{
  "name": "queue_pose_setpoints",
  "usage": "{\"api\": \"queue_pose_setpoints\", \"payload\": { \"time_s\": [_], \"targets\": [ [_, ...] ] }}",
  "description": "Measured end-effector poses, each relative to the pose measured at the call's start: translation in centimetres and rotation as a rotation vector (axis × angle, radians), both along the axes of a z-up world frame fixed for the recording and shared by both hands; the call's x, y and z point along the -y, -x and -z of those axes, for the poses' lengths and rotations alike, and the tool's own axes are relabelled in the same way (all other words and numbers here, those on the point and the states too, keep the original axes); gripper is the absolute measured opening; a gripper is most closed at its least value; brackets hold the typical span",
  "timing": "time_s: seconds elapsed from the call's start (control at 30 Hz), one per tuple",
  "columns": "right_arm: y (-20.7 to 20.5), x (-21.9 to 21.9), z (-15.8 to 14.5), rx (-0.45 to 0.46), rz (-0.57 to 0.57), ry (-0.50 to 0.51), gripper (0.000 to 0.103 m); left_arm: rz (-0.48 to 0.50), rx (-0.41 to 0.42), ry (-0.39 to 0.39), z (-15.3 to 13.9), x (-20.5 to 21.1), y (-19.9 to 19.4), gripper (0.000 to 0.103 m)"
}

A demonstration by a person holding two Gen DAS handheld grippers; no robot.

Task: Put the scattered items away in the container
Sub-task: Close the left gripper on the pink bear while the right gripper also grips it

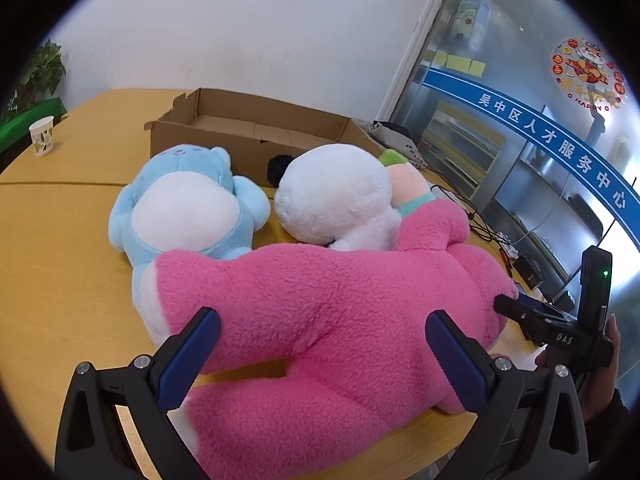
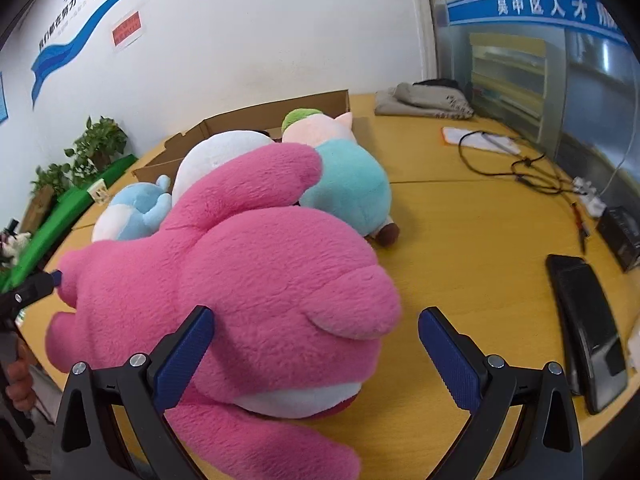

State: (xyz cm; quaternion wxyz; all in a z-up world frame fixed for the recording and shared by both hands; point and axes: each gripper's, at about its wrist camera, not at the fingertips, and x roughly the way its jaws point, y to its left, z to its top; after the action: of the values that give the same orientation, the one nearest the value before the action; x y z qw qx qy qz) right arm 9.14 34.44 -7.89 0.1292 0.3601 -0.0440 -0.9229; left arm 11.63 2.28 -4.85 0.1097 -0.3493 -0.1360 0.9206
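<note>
Left tool (image 1: pixel 322 354) and right tool (image 2: pixel 316 356), both spread wide: we straddle the pink plush (image 1: pixel 320 300) lying on the tabletop (image 1: pixel 60 240).

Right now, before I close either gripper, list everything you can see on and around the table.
Pink plush: 1, pink, nearest, between both grippers' open fingers.
Blue plush: 1, light blue, behind it.
White plush: 1, white, beside the blue one.
Teal plush: 1, teal and peach, right.
Cardboard box: 1, brown, open, behind the plushes.
Paper cup: 1, white, far left.
Cables: black, right.
Table: 1, yellow.
Left gripper: open.
Right gripper: open.
</note>
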Motion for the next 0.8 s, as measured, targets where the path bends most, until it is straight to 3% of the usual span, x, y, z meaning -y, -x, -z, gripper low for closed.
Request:
{"api": "queue_pose_setpoints", "payload": {
  "time_s": [0.13,0.3,0.43,0.53,0.57,0.6,0.73,0.8],
  "targets": [
    [1.3,-0.2,0.4,0.023,-0.047,0.062,0.103,0.015,0.033,-0.018,0.5,-0.1,0.0,0.102],
    [1.9,0.8,0.2,0.005,-0.076,0.071,0.103,0.116,0.074,-0.134,1.3,-1.2,-0.6,0.102],
    [2.0,0.7,-0.1,-0.008,-0.069,0.086,0.103,0.119,0.097,-0.113,2.1,-2.1,0.2,0.102],
    [2.0,0.4,0.1,0.001,-0.076,0.107,0.096,0.096,0.125,-0.14,2.7,-1.9,1.1,0.098],
    [1.9,0.2,0.0,-0.001,-0.072,0.118,0.092,0.087,0.139,-0.14,2.9,-1.8,1.4,0.092],
    [1.9,0.0,0.0,-0.003,-0.07,0.124,0.09,0.082,0.154,-0.136,3.3,-1.7,1.7,0.077],
    [2.1,-0.2,0.6,0.017,-0.069,0.148,0.076,0.095,0.167,-0.178,3.5,-1.2,2.1,0.065],
    [1.9,0.4,0.4,0.009,-0.078,0.11,0.072,0.096,0.167,-0.178,3.4,-1.1,2.1,0.058]
  ]
}}
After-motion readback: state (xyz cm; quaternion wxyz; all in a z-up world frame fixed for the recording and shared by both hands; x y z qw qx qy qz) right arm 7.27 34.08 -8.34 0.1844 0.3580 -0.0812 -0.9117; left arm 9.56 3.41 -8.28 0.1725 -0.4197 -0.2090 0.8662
